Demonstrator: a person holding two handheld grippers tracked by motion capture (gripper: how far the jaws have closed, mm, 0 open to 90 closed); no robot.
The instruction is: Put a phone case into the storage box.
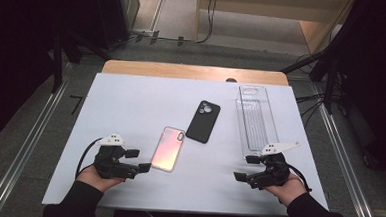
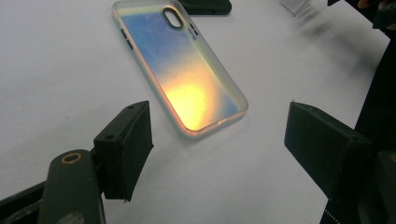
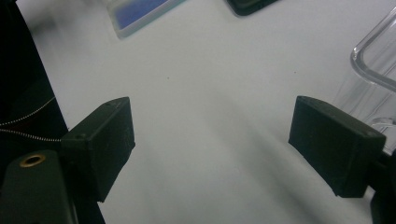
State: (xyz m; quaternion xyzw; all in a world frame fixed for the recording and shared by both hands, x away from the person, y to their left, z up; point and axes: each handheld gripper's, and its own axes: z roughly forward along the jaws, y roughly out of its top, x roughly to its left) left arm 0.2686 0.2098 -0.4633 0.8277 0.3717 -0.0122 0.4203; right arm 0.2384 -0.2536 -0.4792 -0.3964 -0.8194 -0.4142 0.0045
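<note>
The iridescent pink-gold phone case (image 1: 168, 148) is lying centre-frame, long axis probably running slightly up-right, just right of the released, empty left gripper (image 1: 138, 160); the right gripper (image 1: 246, 167), likewise released, is sitting farther off.

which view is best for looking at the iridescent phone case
The left gripper view: the iridescent phone case lies large and sharp just ahead of the open jaws, camera cutout and side buttons plain. The high view shows the whole case small, beside the left gripper. The right gripper view catches one cropped corner.
</note>
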